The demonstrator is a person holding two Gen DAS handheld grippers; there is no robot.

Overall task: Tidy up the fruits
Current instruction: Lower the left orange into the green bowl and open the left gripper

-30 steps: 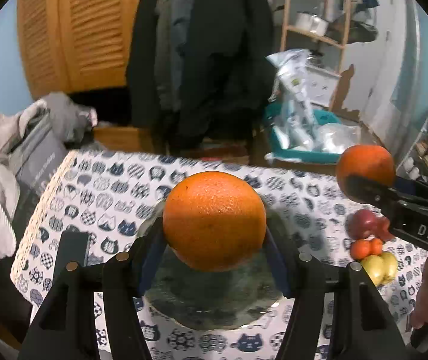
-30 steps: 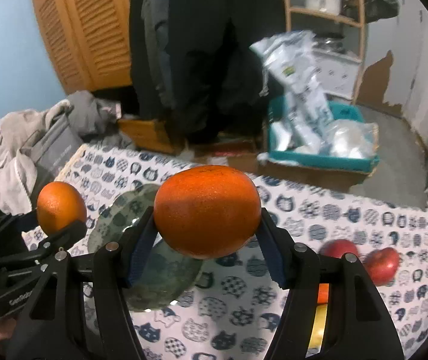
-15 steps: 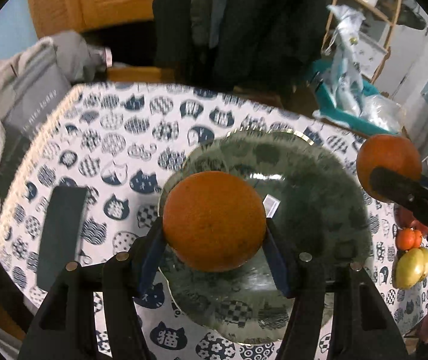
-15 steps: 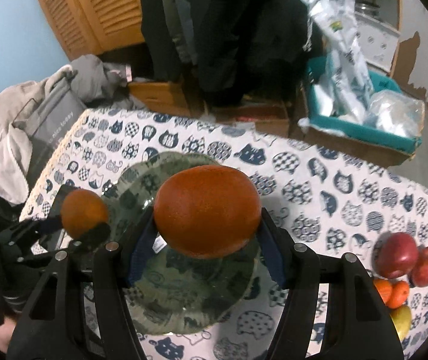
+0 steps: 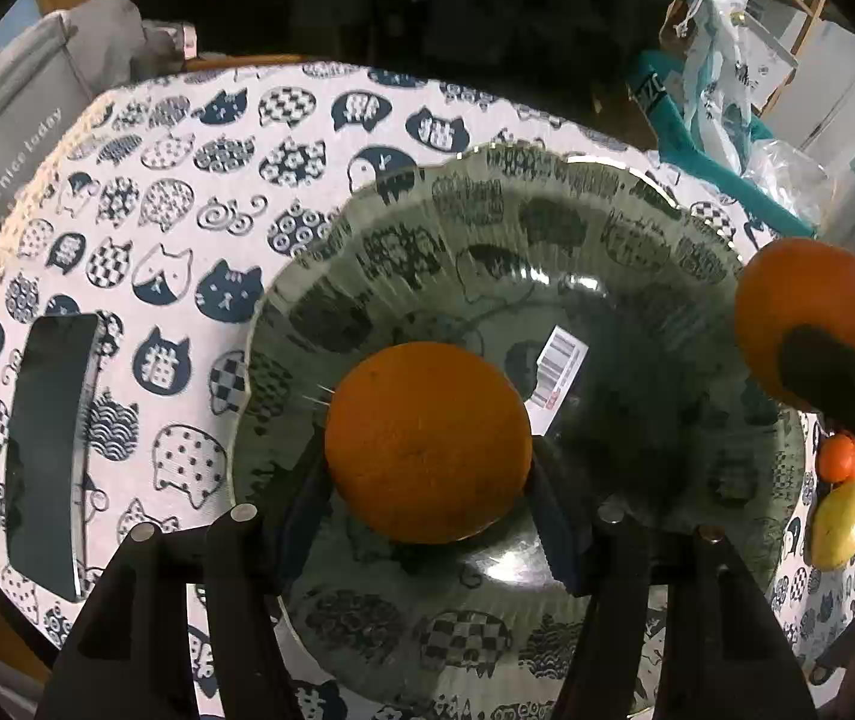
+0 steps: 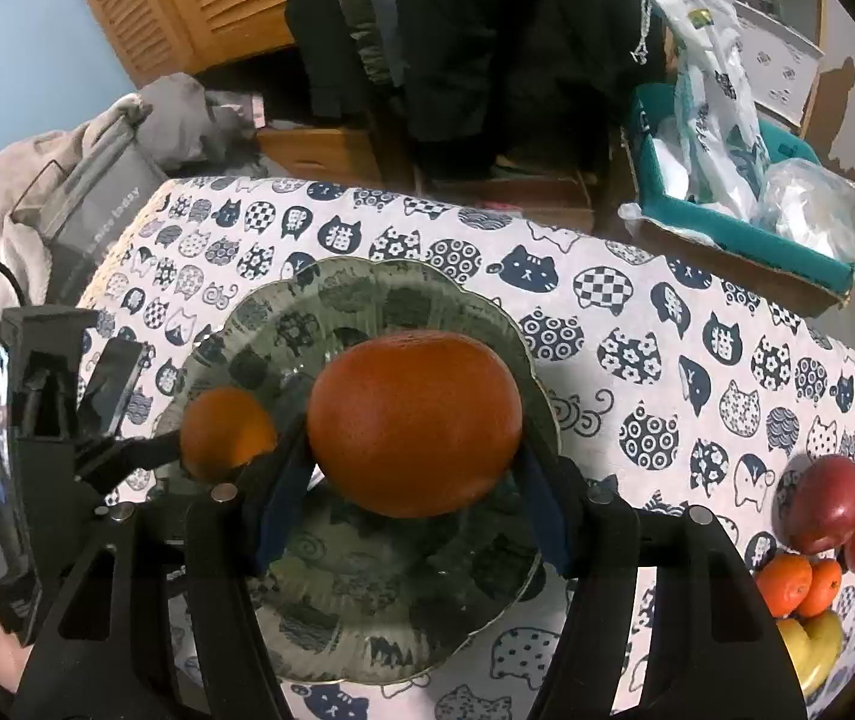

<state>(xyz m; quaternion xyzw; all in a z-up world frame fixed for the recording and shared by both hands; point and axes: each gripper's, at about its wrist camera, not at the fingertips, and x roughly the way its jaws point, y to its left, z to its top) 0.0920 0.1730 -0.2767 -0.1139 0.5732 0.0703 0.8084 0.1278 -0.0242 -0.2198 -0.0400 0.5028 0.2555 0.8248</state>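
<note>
Left claw (image 5: 427, 480): clamped on an orange (image 5: 427, 441), tilted down over the near part of the glass plate (image 5: 547, 192).
Right claw (image 6: 412, 480): clamped on a darker orange (image 6: 412, 426), also pitched down over the plate, just right of the left claw.
Plate: under both claws, nothing resting on it yet.
Progress: early; neither orange released.
Left to do: apples (image 6: 829, 504), tangerines (image 6: 793, 582) and yellow fruit (image 6: 811, 642) sit on the cloth, well right of the right claw.
</note>
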